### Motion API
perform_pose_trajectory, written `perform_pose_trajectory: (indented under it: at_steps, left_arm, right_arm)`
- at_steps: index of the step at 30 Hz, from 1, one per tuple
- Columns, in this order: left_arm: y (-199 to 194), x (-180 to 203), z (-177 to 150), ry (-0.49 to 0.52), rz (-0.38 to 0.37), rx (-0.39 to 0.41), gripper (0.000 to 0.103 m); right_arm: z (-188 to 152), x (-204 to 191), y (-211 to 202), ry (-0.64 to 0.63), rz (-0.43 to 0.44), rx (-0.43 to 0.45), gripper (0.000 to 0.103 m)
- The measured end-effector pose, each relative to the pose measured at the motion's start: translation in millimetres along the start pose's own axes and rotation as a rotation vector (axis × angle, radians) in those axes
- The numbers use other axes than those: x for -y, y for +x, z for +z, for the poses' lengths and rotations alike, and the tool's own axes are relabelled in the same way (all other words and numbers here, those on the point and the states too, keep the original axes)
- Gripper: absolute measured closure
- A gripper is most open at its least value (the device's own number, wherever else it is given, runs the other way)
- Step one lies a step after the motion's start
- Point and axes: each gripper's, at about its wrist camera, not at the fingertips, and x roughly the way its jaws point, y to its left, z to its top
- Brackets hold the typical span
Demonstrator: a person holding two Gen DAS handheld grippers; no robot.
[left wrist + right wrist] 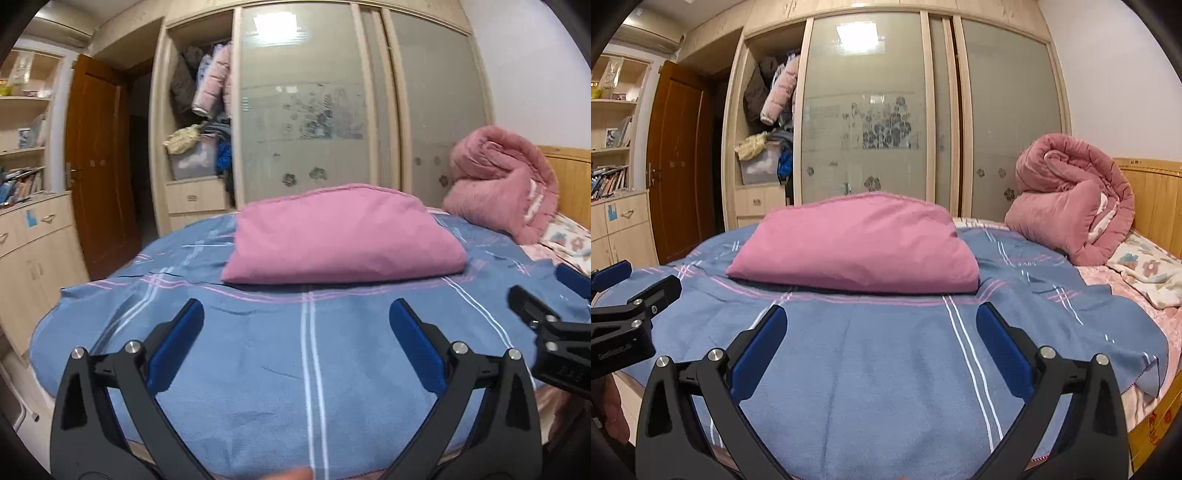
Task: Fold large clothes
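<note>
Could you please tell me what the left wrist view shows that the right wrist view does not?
Only the left wrist view shows the right gripper at its right edge. Only the right wrist view shows the left gripper at its left edge and the blanket's right corner. Both show the folded pink cloth on the blanket, the rolled quilt and the wardrobe.
</note>
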Motion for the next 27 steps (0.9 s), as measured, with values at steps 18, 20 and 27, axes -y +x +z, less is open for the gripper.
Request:
perform_pose_trajectory:
  at_steps: [18,20,27]
  left_arm:
    - [13,4,6,-0.008,0.022,-0.033,0.002]
    - [15,8,6,-0.002,0.010,-0.048,0.002]
    - [10,18,4,0.028,0.005,-0.037,0.002]
  right_arm:
    - [-1,2,20,-0.001,-0.058,-0.065,0.001]
    - [0,2,20,-0.003,-0.054,-0.064,0.001]
    - [3,7,14,0.012,-0.050,-0.030,0.001]
